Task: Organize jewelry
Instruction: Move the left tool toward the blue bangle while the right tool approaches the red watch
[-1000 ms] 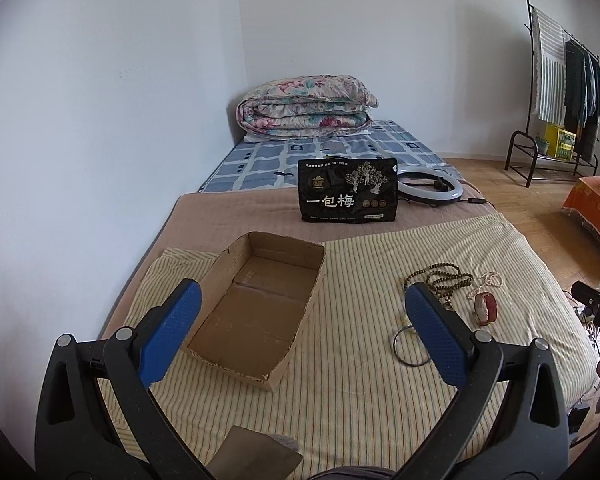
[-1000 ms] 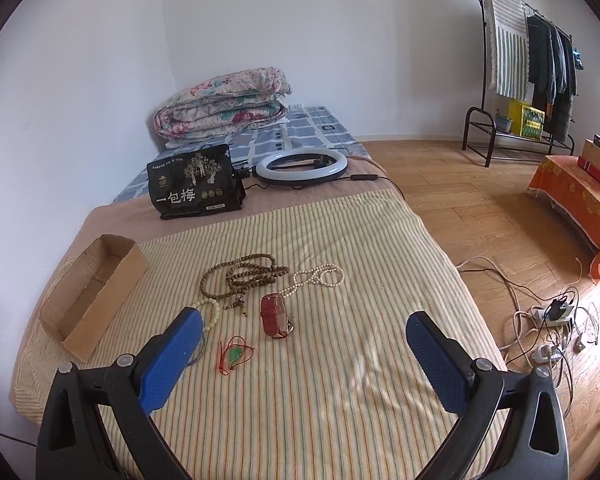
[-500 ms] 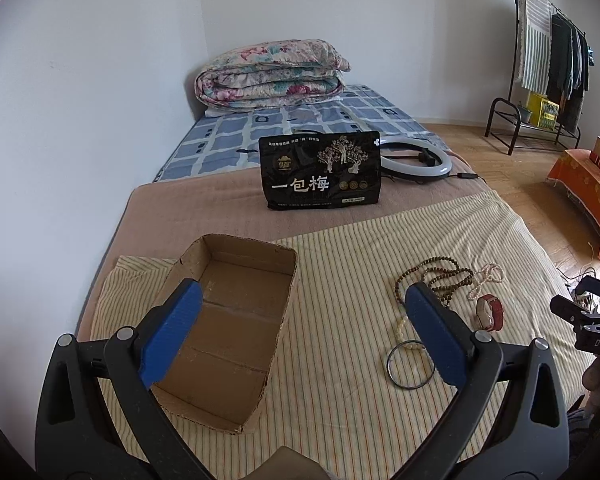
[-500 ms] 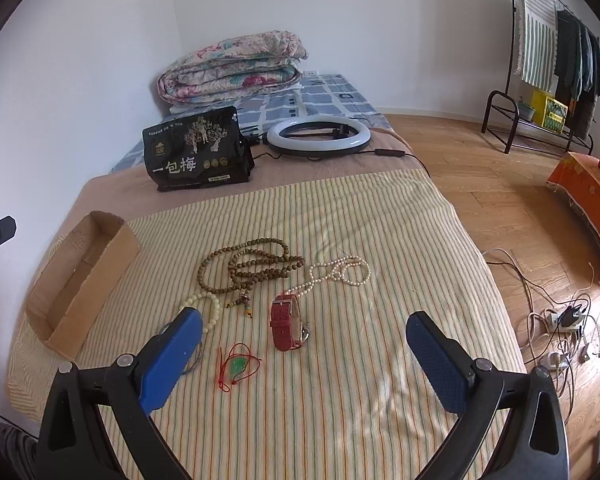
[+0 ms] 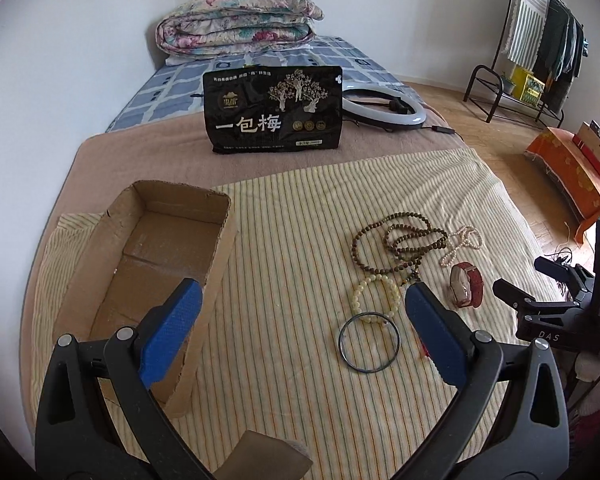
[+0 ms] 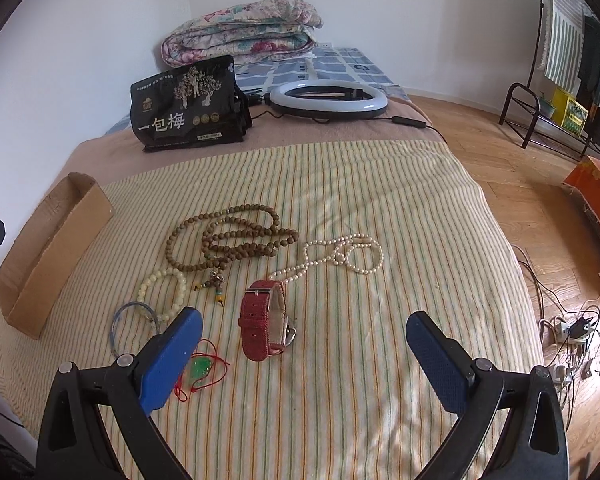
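Observation:
An open cardboard box (image 5: 148, 264) sits at the left of the striped cover; it also shows in the right wrist view (image 6: 48, 248). Jewelry lies to its right: brown bead strand (image 6: 232, 236), pearl necklace (image 6: 340, 252), cream bead bracelet (image 6: 162, 292), thin dark bangle (image 5: 369, 341), red-strap watch (image 6: 266, 320), green pendant on red cord (image 6: 202, 368). My left gripper (image 5: 300, 332) is open and empty, above the cover between box and bangle. My right gripper (image 6: 300, 356) is open and empty, just before the watch.
A black snack bag (image 5: 274, 110) stands behind the jewelry, with a ring light (image 6: 328, 98) beside it and a folded quilt (image 5: 240, 20) at the far wall. Wooden floor with cables and a power strip (image 6: 572, 332) lies to the right.
Both grippers have moved forward and lower toward the cover. The jewelry and box now sit larger and nearer in both views. Both stay open.

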The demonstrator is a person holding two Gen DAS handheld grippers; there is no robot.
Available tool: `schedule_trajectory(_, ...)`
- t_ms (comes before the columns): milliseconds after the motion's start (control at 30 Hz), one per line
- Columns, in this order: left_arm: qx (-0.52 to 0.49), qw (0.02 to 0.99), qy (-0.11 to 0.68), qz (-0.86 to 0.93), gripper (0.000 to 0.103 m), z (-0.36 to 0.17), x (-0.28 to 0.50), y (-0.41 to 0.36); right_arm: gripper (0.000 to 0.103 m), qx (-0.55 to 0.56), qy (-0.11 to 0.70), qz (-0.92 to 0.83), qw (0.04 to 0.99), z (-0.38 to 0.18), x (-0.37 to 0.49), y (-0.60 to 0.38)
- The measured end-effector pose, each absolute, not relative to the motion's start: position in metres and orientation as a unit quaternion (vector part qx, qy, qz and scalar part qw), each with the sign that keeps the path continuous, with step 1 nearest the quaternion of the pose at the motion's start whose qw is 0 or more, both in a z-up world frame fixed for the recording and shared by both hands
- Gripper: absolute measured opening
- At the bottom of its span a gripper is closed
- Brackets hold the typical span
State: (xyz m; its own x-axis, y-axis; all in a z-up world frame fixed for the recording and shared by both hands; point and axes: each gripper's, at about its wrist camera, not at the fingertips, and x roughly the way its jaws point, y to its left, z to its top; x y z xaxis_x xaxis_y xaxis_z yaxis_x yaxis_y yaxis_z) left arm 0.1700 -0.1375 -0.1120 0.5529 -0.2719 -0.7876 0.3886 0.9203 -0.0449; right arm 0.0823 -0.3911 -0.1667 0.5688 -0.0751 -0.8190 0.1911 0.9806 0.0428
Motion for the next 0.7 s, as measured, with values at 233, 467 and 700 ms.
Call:
schedule_trajectory(233,0.057,0.851,0.481,-0.204,0.103,-0.174,0.169,-0.149,0.102,0.036,0.461,-0.041,0.886,-0.178,0.092,-0.378)
schedule_trajectory(467,0.020,0.832,0.508,-0.220,0.103,-0.208,0.169,-0.150,0.100,0.047,0.469,-0.058,0.880,-0.186,0.099,-0.388)
schedule_trajectory(700,0.014,0.814,0.529,-0.237,0.103,-0.230,0.170,-0.167,0.100,0.050,0.473,-0.052,0.878,-0.189,0.100,-0.385)
